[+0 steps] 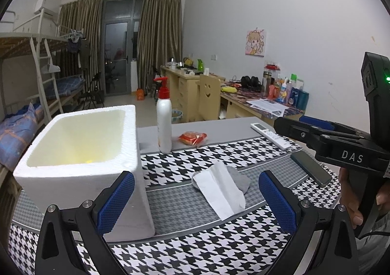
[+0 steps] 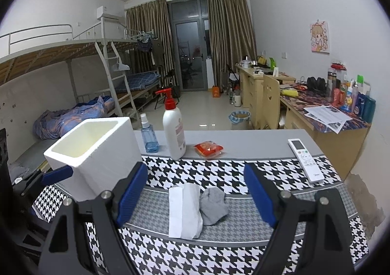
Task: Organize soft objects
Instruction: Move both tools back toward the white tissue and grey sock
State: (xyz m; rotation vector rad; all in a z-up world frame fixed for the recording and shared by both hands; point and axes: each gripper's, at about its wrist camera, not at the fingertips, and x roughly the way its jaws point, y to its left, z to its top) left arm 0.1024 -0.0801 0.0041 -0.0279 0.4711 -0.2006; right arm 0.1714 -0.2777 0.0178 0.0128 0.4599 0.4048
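A white tissue [image 1: 219,192] [image 2: 184,210] lies on the houndstooth cloth, partly over a grey sock [image 1: 240,180] [image 2: 214,205]. A white foam box [image 1: 78,153] [image 2: 95,153], open-topped, stands to their left. My left gripper [image 1: 196,202] is open and empty, hovering short of the tissue with the box's corner beside its left finger. My right gripper [image 2: 196,198] is open and empty, just short of the tissue and sock. It also shows at the right edge of the left wrist view [image 1: 292,126], where its fingers look close together.
A white pump bottle [image 1: 163,126] [image 2: 173,131], a red snack packet [image 1: 193,138] [image 2: 208,148] and a blue spray bottle [image 2: 149,137] stand behind. A remote [image 1: 270,135] [image 2: 305,159] and a dark phone [image 1: 310,168] lie at the right. Desks and bunk beds stand beyond the table.
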